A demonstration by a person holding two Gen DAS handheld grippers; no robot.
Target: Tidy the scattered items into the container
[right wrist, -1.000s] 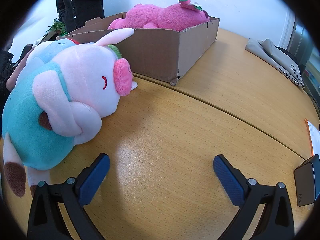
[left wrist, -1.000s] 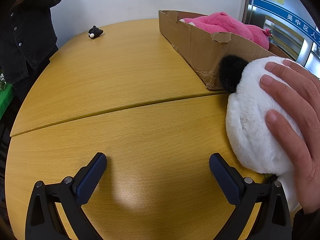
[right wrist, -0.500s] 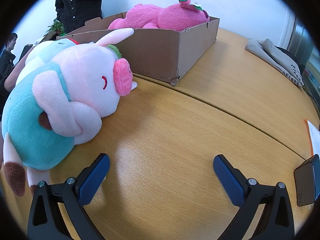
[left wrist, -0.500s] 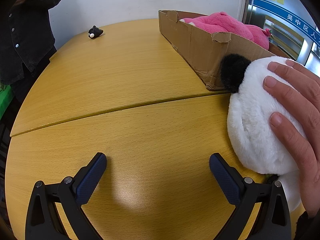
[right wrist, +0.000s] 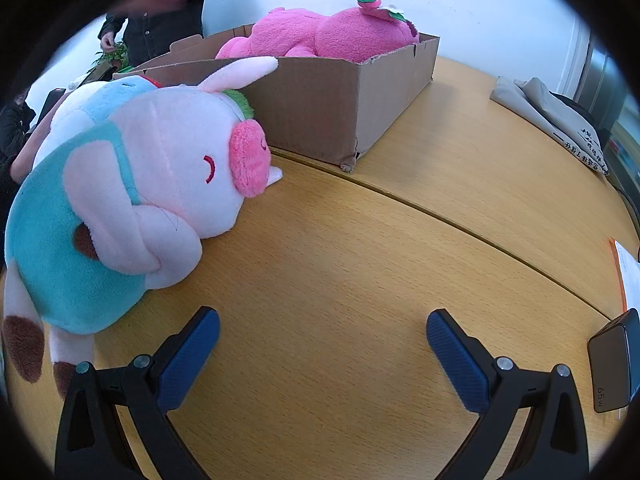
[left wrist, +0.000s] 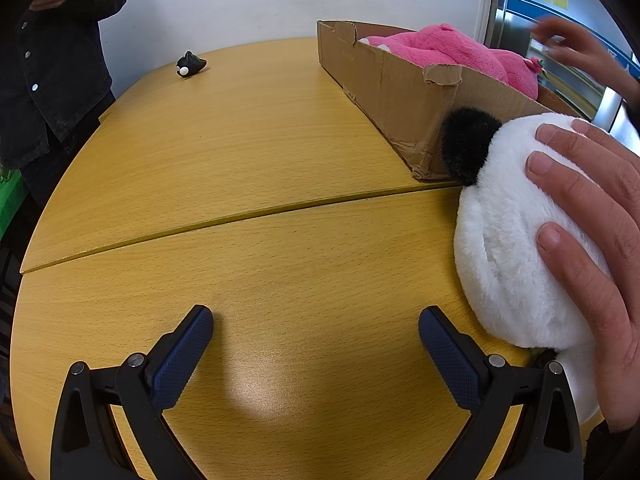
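Observation:
A cardboard box (left wrist: pixel 396 92) (right wrist: pixel 336 108) stands on the wooden table with a pink plush (left wrist: pixel 448 50) (right wrist: pixel 336 34) inside. A white plush with a black ear (left wrist: pixel 504 232) lies at the box's near corner, with a bare hand (left wrist: pixel 592 216) resting on it. A pale pink pig plush in a teal outfit (right wrist: pixel 132 184) lies on the table in front of the box. My left gripper (left wrist: pixel 316 332) is open and empty, left of the white plush. My right gripper (right wrist: pixel 322 332) is open and empty, right of the pig.
A small black toy (left wrist: pixel 190 65) lies at the table's far edge. A person in dark clothes (left wrist: pixel 52 60) stands at the far left. A folded grey cloth (right wrist: pixel 548 116), a dark charger block (right wrist: pixel 612 364) and a paper (right wrist: pixel 628 276) lie on the right.
The hand on the white plush has shifted slightly. A second hand has appeared above the box's far end. Both grippers have stayed in place.

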